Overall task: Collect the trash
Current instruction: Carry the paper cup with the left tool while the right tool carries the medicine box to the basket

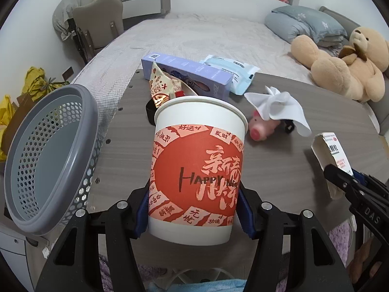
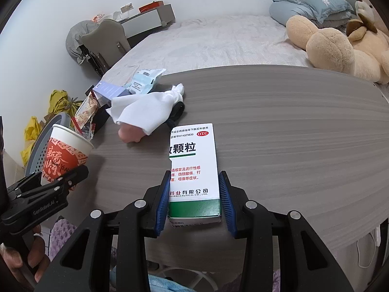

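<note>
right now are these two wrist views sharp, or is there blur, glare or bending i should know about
Left wrist view: paper cup in the left gripper is sharp with readable print; fisheye bows the table edge and bulges the grey basket. Right wrist view: medicine box text crisp between the right gripper fingers; lighting soft and even, no glare; dark vignette at corners.

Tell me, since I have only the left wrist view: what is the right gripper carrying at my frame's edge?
Observer: A white medicine box with a green band and a red OTC mark.
Operator: How do the jaws sit on it?
Observer: The right gripper has its blue pads against both long sides, near the green end.
Operator: Who holds the left gripper?
Observer: A bare hand wraps its handle.
</note>
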Motion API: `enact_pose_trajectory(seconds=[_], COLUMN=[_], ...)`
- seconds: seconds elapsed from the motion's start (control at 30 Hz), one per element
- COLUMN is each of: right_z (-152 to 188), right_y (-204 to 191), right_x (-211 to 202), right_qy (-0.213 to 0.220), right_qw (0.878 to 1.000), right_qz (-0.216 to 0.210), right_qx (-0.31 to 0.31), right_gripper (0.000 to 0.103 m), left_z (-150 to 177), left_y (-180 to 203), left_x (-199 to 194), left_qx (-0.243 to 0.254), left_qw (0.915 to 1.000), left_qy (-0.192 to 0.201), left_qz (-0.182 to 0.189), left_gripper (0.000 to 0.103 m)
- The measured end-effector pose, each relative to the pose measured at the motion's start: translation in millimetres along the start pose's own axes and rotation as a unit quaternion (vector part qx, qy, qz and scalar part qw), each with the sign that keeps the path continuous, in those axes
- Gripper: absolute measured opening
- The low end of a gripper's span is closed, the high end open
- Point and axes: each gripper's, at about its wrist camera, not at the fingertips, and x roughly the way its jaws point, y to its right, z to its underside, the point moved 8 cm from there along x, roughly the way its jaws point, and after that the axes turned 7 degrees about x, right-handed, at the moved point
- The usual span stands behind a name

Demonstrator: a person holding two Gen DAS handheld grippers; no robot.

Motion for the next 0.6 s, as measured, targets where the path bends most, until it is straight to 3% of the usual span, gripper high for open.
enact_pose_trajectory(seconds=[0.23,0.6], right_z=[2.1,5.6], right_y=[-6.6,-33.8], right_x=[-12.2,-34.4], right_qy=[0.005,0.018], right_qw=[1.000,0.999], right_qz=[0.002,-0.005], right_qx=[-0.004,-0.026], right_gripper=[0.038,0.038], left_z=[10.7,6.4], left_y=[-2.9,-25.5], left_x=[-18.8,-60.7], left_qx=[0.005,-0.009], left_qw=[0.9999,0.9981], left_qy=[0.009,0.061], left_qz=[0.013,-0.001], left_gripper=[0.058,0.058])
